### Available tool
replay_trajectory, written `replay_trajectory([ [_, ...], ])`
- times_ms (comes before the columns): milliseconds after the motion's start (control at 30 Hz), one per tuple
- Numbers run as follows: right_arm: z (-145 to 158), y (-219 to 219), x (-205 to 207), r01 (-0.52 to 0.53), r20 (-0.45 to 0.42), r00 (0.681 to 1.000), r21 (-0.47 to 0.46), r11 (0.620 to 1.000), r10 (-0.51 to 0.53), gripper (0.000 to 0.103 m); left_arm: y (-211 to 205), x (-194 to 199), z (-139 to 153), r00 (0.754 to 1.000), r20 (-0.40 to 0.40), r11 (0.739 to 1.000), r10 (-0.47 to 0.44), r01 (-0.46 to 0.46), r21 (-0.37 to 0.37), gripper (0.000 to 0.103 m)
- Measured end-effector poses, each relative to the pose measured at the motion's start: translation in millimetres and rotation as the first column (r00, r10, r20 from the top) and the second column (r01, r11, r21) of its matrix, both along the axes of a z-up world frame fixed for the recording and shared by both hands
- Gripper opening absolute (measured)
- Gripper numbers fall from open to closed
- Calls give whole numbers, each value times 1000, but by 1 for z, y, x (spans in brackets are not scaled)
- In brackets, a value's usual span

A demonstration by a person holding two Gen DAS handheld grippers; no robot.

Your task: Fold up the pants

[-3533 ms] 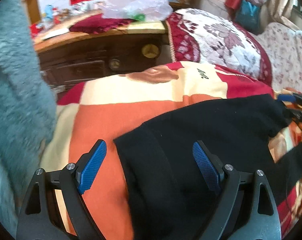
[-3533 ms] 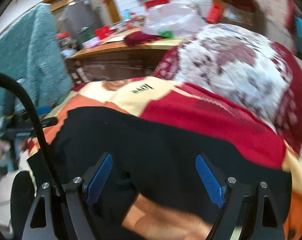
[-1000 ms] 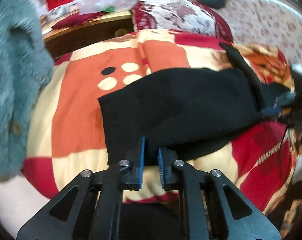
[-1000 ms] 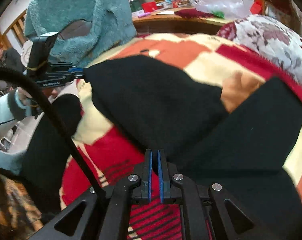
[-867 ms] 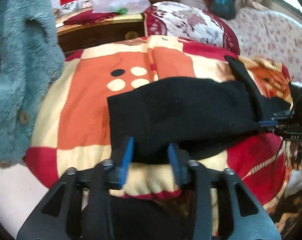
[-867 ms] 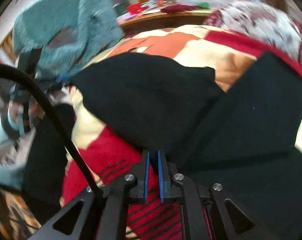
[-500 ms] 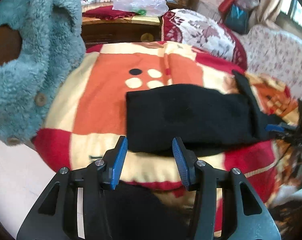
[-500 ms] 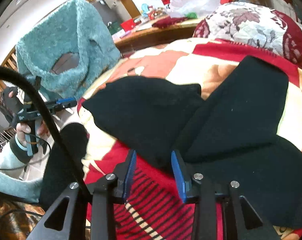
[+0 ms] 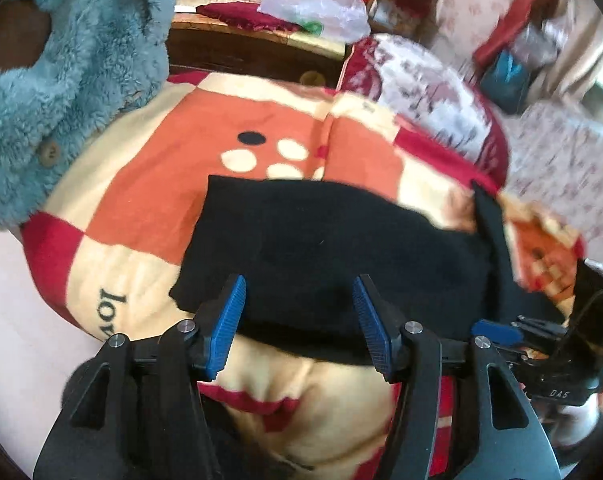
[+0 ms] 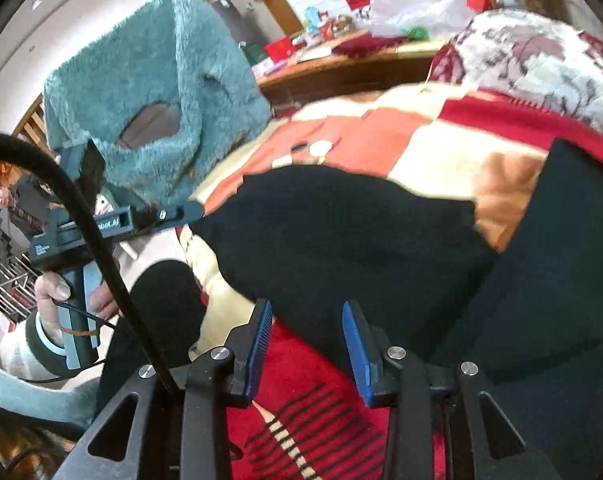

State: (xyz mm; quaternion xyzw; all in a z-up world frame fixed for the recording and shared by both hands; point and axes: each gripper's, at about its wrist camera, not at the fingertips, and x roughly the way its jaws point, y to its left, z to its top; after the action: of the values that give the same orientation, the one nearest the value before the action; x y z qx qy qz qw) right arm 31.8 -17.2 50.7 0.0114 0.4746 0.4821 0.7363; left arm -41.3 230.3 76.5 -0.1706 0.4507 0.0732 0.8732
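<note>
The black pants (image 9: 333, 248) lie folded over on the orange, cream and red blanket (image 9: 141, 184). My left gripper (image 9: 299, 320) is open and empty, just in front of the near edge of the pants. My right gripper (image 10: 307, 336) is open and empty at the pants' (image 10: 361, 240) near edge, where one folded layer lies over another. The right gripper also shows at the right edge of the left wrist view (image 9: 501, 332). The left gripper shows in the right wrist view (image 10: 189, 212), held in a hand at the left end of the pants.
A teal fluffy coat (image 9: 61, 72) hangs at the left of the bed. A wooden cabinet (image 9: 241, 52) with a plastic bag (image 9: 313, 8) stands behind. A floral quilt roll (image 9: 429, 88) lies at the far right. A black cable (image 10: 89, 240) crosses the right wrist view.
Both grippers were shut on the pants' edge one second ago; both have let go, opened, and drawn back a little. The folded pants now rest on the blanket.
</note>
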Motion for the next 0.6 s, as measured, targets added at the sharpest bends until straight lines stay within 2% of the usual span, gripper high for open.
replay_trajectory([
  [100, -25, -1, 3, 12, -65, 998, -48, 999, -15, 35, 0, 3, -18, 997, -72, 1000, 5, -4, 18, 56],
  [200, -23, -15, 9, 55, -116, 992, 24, 998, -51, 35, 1, 2, -24, 997, -82, 1000, 11, -11, 2, 56],
  [333, 9, -44, 26, 128, -22, 992, 47, 991, -127, 37, -3, -1, -4, 998, -44, 996, 39, -36, 80, 56],
  [367, 19, -53, 35, 156, 4, 988, 44, 987, -157, 40, -6, -4, 8, 998, -6, 990, 59, -57, 129, 56],
  [400, 29, -65, 47, 196, 41, 979, 28, 980, -197, 49, -9, -6, 16, 997, 23, 985, 69, -71, 157, 56],
  [433, 34, -73, 56, 229, 66, 971, 9, 973, -230, 54, -12, -7, 26, 996, 53, 980, 76, -85, 181, 56],
  [467, 39, -81, 68, 263, 82, 962, -14, 965, -261, 55, -14, -7, 32, 994, 74, 979, 76, -89, 184, 56],
  [500, 41, -88, 81, 289, 90, 954, -28, 957, -285, 55, -17, -5, 38, 994, 92, 982, 65, -80, 171, 56],
  [600, 43, -98, 120, 333, 84, 941, -73, 940, -327, 55, -31, 9, 46, 993, 114, 998, -17, 10, 63, 56],
])
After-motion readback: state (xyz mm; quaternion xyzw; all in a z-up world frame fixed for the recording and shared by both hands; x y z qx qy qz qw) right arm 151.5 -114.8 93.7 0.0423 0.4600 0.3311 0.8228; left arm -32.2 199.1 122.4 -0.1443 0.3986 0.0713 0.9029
